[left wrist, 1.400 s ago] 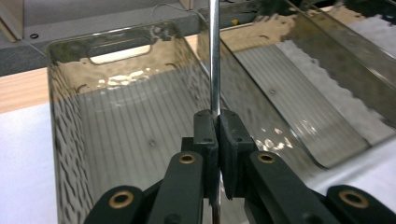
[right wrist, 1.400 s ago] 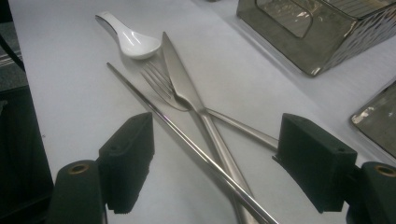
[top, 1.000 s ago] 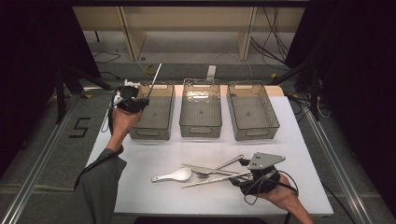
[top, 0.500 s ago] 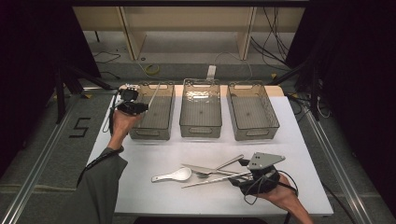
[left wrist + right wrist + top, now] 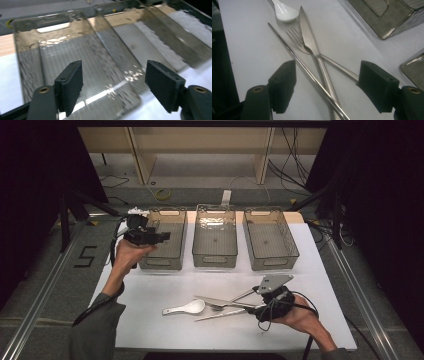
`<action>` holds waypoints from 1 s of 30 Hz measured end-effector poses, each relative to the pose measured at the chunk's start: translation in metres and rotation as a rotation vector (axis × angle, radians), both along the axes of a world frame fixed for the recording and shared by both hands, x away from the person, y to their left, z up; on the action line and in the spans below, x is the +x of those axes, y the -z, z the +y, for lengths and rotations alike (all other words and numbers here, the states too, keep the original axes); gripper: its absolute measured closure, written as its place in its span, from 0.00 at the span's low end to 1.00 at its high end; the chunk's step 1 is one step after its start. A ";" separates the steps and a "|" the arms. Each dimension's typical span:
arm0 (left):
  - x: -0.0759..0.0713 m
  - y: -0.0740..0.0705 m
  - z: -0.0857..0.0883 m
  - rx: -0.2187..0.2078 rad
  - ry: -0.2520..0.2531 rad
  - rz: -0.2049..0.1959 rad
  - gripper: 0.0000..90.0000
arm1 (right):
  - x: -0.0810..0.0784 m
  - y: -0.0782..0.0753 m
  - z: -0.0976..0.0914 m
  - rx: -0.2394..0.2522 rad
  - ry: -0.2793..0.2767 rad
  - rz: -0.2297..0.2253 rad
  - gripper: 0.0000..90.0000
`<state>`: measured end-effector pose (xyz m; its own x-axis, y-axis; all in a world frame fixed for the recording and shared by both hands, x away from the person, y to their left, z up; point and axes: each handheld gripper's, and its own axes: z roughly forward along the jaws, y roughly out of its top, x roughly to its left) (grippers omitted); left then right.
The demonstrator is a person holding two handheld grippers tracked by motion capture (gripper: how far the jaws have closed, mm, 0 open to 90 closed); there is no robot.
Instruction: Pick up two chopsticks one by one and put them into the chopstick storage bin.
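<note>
Now the left gripper [image 5: 162,237], just opening, carries no chopstick.

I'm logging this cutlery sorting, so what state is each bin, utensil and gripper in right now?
Left bin: one thin metal stick inside.
Middle bin: empty.
Right bin: empty.
White spoon: flat on the table.
Knife: lying across the fork.
Fork: under the knife.
Chopstick: on the table.
Left gripper: jaws just opened, nothing between.
Right gripper: open over the handles.
</note>
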<state>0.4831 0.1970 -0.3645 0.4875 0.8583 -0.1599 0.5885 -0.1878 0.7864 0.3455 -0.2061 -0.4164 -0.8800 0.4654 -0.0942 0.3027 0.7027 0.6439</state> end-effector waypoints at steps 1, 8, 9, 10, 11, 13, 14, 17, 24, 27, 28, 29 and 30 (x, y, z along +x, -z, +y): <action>-0.010 0.001 -0.002 -0.012 0.008 -0.012 0.30 | 0.001 0.000 0.001 -0.016 -0.011 0.002 0.37; -0.053 0.024 -0.012 -0.039 0.057 -0.030 0.27 | 0.009 0.008 0.010 -0.145 -0.063 0.047 0.44; -0.055 0.025 -0.013 -0.028 0.065 -0.027 0.26 | 0.010 0.010 0.011 -0.167 -0.074 0.052 0.44; -0.061 0.028 -0.015 -0.022 0.066 -0.038 0.24 | 0.010 0.012 0.012 -0.182 -0.074 0.057 0.45; -0.066 0.030 -0.017 -0.030 0.080 -0.038 0.24 | 0.011 0.014 0.014 -0.206 -0.076 0.067 0.47; -0.075 0.035 -0.023 -0.016 0.100 -0.038 0.22 | 0.012 0.016 0.016 -0.223 -0.084 0.075 0.49; -0.080 0.037 -0.025 -0.011 0.110 -0.039 0.22 | 0.013 0.018 0.017 -0.237 -0.088 0.080 0.50; -0.095 0.042 -0.030 -0.017 0.125 -0.064 0.22 | 0.016 0.024 0.019 -0.274 -0.103 0.093 0.54; -0.117 0.045 -0.032 -0.042 0.135 -0.070 0.21 | 0.015 0.030 0.029 -0.311 -0.162 0.092 0.64; -0.122 0.046 -0.032 -0.046 0.143 -0.065 0.21 | 0.015 0.034 0.032 -0.338 -0.179 0.077 0.67; -0.123 0.047 -0.032 -0.042 0.146 -0.063 0.21 | 0.015 0.035 0.032 -0.346 -0.183 0.072 0.67; -0.124 0.048 -0.033 -0.039 0.147 -0.062 0.21 | 0.014 0.036 0.034 -0.358 -0.189 0.071 0.68; -0.125 0.048 -0.033 -0.038 0.146 -0.058 0.21 | 0.013 0.037 0.035 -0.365 -0.192 0.079 0.69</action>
<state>0.3586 0.1635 -0.4129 0.6164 0.7712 -0.1591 0.5108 -0.2377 0.8262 0.3587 -0.1709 -0.4530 -0.9587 0.2413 -0.1508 0.1830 0.9287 0.3226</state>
